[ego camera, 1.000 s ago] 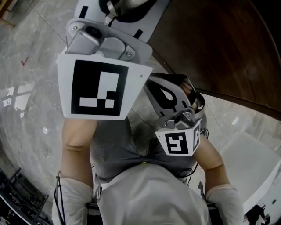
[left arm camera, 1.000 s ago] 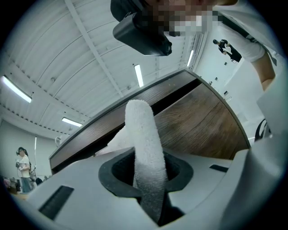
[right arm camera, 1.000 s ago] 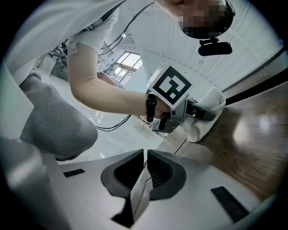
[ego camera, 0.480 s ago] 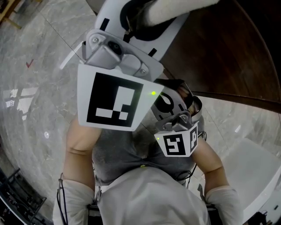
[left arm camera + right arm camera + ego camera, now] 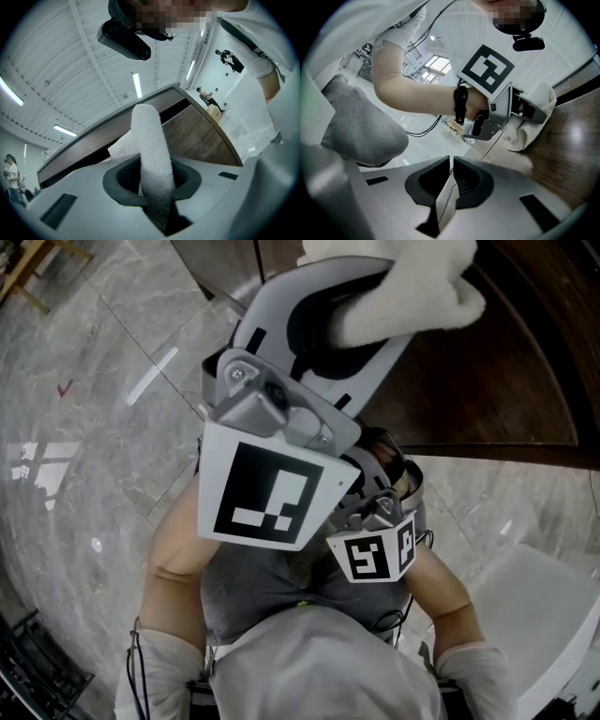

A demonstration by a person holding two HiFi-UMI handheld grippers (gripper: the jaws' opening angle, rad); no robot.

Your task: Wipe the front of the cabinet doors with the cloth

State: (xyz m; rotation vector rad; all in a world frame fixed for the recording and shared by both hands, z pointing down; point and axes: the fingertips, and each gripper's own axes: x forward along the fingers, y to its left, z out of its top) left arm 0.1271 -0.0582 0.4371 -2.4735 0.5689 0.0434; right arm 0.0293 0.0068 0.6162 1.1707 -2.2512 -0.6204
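The white cloth (image 5: 150,150) is pinched by the left gripper (image 5: 154,187), its thick folded roll being clamped between the dark fingers (image 5: 186,179) and standing out well past their tips. In the head view the cloth is seen at the top of the frame, carried in front of the dark wooden cabinet door (image 5: 487,381). In the right gripper view the same bundle is seen right at the brown wood front, but it cannot be told with certainty whether it is pressed on the surface or held just off it. The right gripper (image 5: 451,164) is held lower and closer to the person's body, below the left one. Its fingers (image 5: 429,180) are pressed together with only a thin slit between them, and nothing is gripped there. A grey marble floor (image 5: 84,427) is seen below and to the left of the person, and a pale curved piece is seen at the lower right of the head view, but what it is cannot be made out. No damp streak, cleaned band or other trace of wiping is to be seen on the wood, so the share of the doors already covered cannot be read from the panels. It is judged that the cloth has been secured and brought to the door, and that most of the wiping across the fronts remains to be done.
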